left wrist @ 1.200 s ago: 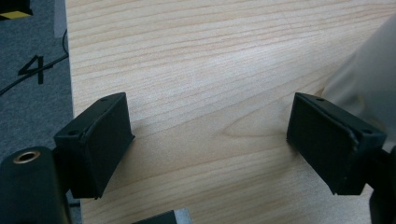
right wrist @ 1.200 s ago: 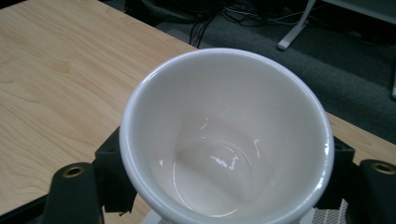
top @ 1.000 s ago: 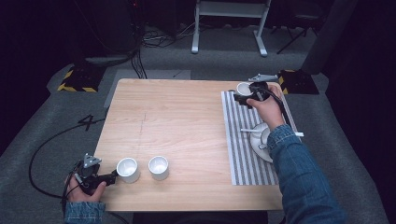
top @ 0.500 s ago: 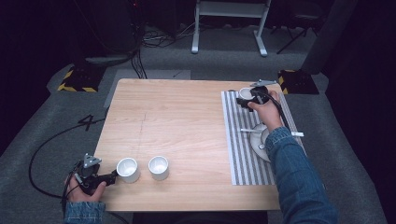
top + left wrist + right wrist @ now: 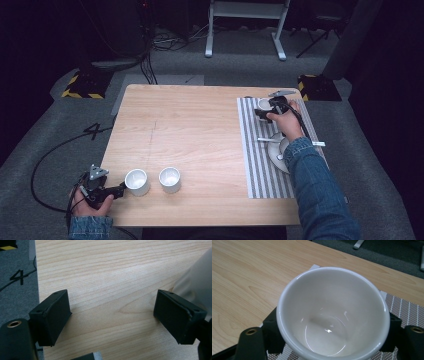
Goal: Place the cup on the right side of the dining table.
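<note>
On the striped mat [image 5: 255, 165] at the table's far right, my right gripper [image 5: 266, 112] is shut on a white cup [image 5: 263, 104]. In the right gripper view this empty cup [image 5: 332, 315] sits between the two black jaws, which press on its sides. My left gripper [image 5: 111, 192] rests at the table's near left corner, open, right beside another white cup [image 5: 136, 181]. The left gripper view has bare wood between the wide-apart jaws and that cup [image 5: 197, 287] just outside the right jaw. A third white cup [image 5: 170, 179] stands to the right of it.
A white saucer [image 5: 276, 156] lies on the mat under the right forearm, with a spoon [image 5: 266, 140] beside it. The wooden table [image 5: 190, 130] is bare across its middle. Cables and a stand's feet lie on the grey floor beyond.
The right gripper and its cup have shifted slightly nearer along the mat. The left hand and the two near cups have stayed put.
</note>
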The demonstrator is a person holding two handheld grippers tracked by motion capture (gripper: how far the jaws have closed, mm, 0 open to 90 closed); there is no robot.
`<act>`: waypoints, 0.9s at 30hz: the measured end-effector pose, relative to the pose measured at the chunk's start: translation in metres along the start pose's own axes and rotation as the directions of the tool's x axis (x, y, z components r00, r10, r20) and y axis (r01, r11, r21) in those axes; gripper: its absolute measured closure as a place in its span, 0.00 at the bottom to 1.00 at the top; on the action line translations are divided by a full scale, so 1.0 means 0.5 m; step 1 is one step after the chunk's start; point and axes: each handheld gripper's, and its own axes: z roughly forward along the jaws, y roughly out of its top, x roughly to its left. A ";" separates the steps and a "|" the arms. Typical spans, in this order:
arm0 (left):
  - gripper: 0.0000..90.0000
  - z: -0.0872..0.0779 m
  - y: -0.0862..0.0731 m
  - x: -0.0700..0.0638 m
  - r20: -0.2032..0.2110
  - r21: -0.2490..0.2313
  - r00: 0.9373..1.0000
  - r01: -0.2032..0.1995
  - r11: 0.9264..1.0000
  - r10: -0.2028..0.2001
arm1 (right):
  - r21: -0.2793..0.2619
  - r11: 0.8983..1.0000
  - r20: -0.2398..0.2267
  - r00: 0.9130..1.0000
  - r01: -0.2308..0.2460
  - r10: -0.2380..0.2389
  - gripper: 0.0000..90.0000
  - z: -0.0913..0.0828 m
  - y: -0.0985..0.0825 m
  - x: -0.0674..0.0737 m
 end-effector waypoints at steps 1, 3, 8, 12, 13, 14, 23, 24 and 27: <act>0.16 0.000 0.000 0.000 0.000 0.001 1.000 0.000 1.000 0.000 | 0.001 1.000 0.000 1.000 -0.001 0.001 0.30 0.001 -0.001 0.000; 0.16 0.000 0.000 0.000 0.000 0.000 1.000 0.000 1.000 0.000 | 0.013 1.000 0.000 1.000 0.004 -0.004 0.30 0.005 -0.005 -0.002; 0.16 0.000 0.000 0.000 0.001 0.002 1.000 -0.001 1.000 0.001 | 0.029 1.000 0.008 1.000 0.000 0.000 0.30 0.012 -0.011 -0.007; 0.16 0.000 0.000 0.000 0.000 0.001 1.000 0.000 1.000 0.000 | 0.048 0.999 0.005 1.000 -0.003 0.003 0.30 0.016 -0.016 -0.009; 0.16 0.000 0.000 0.000 0.000 0.001 1.000 0.000 1.000 0.000 | 0.048 0.999 0.005 1.000 -0.003 0.003 0.30 0.016 -0.016 -0.009; 0.16 0.000 0.000 0.000 0.000 0.001 1.000 0.000 1.000 0.000 | 0.052 0.999 0.001 1.000 -0.005 0.005 0.30 0.018 -0.017 -0.010; 0.16 0.000 0.000 0.000 0.000 -0.002 1.000 -0.001 1.000 0.001 | 0.091 0.996 -0.016 1.000 -0.014 0.015 0.30 0.026 -0.028 -0.015; 0.16 0.000 0.000 0.000 0.001 0.000 1.000 -0.001 1.000 0.001 | 0.092 0.996 -0.016 1.000 -0.015 0.016 0.30 0.026 -0.028 -0.015; 0.16 0.000 0.000 0.000 0.001 0.001 1.000 -0.001 1.000 0.001 | 0.097 0.995 -0.020 1.000 -0.014 0.016 0.30 0.026 -0.028 -0.016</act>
